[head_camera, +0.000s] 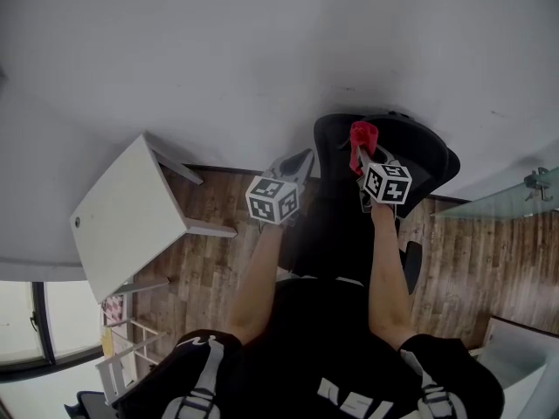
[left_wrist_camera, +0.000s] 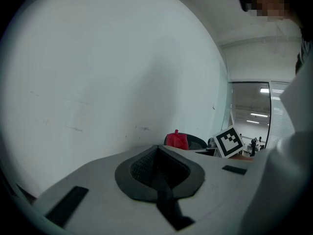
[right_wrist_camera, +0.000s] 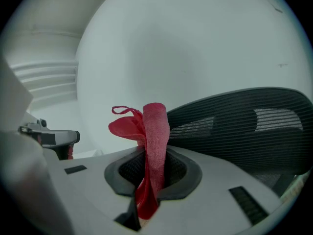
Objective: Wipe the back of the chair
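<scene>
Pinching the red cloth tight in the right gripper, clamped on its folded middle with the loose end poking up. Holding it right at the upper edge of the black mesh chair back, contact hard to call. Carrying the left gripper pressed together on nothing, just left of that chair back, aimed at the white wall. Standing over wood floor, white tabletop off to the left.

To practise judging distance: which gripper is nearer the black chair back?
Right. The right gripper, shut on the red cloth, is right at the chair back; the left gripper, shut and empty, is off to its left.
</scene>
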Tool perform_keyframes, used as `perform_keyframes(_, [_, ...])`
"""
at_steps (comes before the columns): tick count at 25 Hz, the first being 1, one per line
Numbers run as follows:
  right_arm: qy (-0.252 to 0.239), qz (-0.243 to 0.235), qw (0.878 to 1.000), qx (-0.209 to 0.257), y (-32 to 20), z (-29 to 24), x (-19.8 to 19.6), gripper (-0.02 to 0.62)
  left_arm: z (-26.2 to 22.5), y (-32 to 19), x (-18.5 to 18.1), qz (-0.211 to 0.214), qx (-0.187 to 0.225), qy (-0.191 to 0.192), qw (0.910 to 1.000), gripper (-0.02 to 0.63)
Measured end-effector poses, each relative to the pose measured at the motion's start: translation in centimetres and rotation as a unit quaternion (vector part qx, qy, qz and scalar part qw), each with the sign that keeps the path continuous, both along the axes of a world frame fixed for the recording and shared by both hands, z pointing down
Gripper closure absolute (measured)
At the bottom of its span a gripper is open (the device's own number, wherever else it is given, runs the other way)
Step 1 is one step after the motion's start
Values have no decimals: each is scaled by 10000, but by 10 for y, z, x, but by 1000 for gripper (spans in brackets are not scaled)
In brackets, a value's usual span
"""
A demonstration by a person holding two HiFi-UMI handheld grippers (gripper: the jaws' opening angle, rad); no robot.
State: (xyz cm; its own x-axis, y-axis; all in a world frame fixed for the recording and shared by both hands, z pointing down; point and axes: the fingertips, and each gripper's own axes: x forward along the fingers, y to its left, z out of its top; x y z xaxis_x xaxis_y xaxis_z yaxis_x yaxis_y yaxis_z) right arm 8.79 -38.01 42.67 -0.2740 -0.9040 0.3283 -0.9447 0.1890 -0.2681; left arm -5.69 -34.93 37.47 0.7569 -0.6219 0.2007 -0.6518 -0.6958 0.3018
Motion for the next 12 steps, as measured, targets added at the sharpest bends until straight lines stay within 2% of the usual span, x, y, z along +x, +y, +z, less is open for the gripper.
perform_keyframes(5, [-72, 220, 9997, -12, 1, 1, 14, 526, 0, -1, 13, 122, 7, 1, 9999, 583])
perform_keyframes(12, [-99, 749, 9971, -74, 9, -1, 58, 526, 0, 9, 44, 324, 2, -12, 9995, 583])
